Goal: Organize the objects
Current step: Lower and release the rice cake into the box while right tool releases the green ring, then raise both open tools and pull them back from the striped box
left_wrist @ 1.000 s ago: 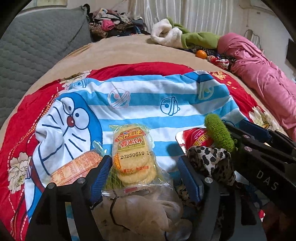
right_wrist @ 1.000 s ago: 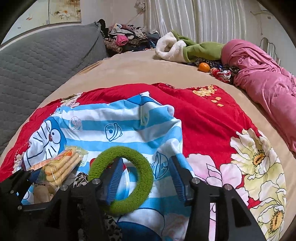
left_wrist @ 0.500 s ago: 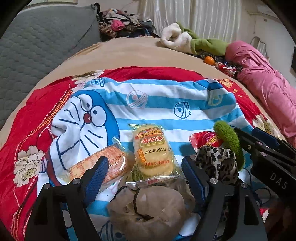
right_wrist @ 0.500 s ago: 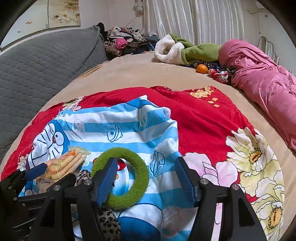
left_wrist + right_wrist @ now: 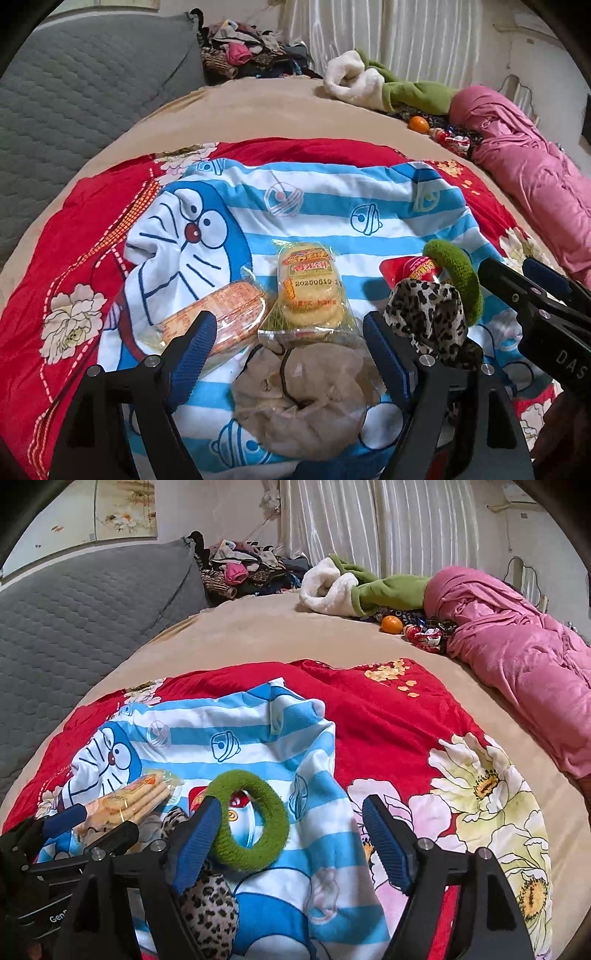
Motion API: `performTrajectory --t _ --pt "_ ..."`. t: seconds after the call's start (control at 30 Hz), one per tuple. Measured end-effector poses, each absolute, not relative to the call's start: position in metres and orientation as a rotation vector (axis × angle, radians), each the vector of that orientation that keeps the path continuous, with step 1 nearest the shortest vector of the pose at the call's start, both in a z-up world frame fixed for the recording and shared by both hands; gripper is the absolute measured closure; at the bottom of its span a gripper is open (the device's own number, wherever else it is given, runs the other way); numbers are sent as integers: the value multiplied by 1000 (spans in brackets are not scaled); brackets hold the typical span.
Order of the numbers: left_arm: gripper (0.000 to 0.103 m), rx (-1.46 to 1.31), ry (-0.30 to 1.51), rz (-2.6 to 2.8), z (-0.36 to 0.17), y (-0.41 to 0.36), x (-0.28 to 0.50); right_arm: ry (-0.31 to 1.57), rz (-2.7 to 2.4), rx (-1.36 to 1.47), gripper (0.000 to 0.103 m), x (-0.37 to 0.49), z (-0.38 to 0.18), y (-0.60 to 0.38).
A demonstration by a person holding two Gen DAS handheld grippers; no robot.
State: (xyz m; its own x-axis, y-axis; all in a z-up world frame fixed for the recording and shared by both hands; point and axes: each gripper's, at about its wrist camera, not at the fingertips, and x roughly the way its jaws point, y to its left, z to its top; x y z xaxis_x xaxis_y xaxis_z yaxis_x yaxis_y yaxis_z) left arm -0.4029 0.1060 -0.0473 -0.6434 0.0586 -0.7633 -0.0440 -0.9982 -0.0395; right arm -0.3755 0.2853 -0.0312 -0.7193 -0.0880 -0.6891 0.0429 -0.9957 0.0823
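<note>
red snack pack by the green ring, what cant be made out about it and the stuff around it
- Red pack: left wrist view, the green ring and leopard cloth cover most of it; label too small.
- Red pack, right wrist view: only a scrap shows through the ring.
- Leopard cloth: right wrist view, cut off by the bottom edge and a finger.

Grey quilted cushion [image 5: 85, 616], pink quilt [image 5: 517, 657], orange fruit [image 5: 392, 624], curtains [image 5: 369, 520].

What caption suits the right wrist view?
Right gripper, jaws opening, over a green hair ring lying on a striped cartoon towel.
</note>
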Motion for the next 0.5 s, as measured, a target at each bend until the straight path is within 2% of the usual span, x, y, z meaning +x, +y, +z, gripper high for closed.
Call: performTrajectory --t 0.17,0.5 --pt "17 -1290 -23 2798 -44 103 -397 -74 -2837 1141 24 -368 -25 279" --pt "15 -1289 -72 2778 -39 90 -388 -65 -2831 1140 20 -354 -20 270"
